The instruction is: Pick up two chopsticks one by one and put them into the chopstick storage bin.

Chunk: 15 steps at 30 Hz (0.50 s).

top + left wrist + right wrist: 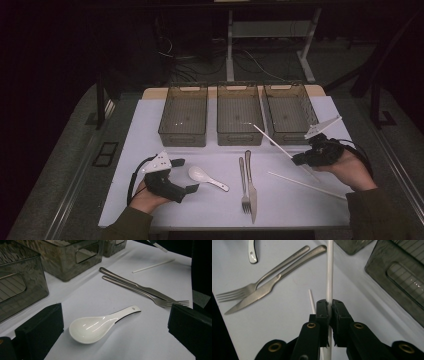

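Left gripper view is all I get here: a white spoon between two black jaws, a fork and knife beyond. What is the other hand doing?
Observer: The right gripper is shut on a white chopstick, clamped between its jaws.
Operator: Is that the stick I see at the top of my view?
Observer: No, that looks like the second chopstick, which lies flat on the table near the right hand.
Operator: Where does the held one point?
Observer: In the high view it slants up and away toward the right-hand bin of three.
Operator: Anything in those bins?
Observer: From above, all three look empty.
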Tool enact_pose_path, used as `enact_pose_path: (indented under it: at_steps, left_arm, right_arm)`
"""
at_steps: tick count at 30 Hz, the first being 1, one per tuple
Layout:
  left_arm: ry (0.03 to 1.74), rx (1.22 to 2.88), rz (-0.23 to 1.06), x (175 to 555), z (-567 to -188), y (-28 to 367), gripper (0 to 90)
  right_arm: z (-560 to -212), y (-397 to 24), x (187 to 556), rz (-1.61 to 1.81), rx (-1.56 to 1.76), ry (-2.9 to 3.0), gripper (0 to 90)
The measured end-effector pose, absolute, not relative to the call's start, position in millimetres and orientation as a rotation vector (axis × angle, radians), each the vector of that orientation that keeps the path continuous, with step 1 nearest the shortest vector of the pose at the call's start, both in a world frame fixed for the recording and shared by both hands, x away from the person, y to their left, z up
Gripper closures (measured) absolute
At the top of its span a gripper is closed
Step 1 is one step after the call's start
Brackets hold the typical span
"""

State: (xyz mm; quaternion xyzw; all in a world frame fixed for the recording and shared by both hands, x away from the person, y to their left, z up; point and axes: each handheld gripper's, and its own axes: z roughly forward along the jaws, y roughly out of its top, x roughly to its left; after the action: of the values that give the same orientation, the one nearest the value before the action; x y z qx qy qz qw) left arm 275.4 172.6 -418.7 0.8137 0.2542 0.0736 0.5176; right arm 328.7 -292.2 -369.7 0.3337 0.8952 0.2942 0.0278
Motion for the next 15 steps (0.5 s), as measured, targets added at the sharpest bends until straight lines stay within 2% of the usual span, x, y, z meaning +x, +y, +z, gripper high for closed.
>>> enact_pose_path:
  at_steps: [15]
  left_arm:
    - [0.598,1.946,0.185,274,-418,172,0.0]
  right_arm:
    - [-363,-252,346,0.957,1.072,2.733,84.0]
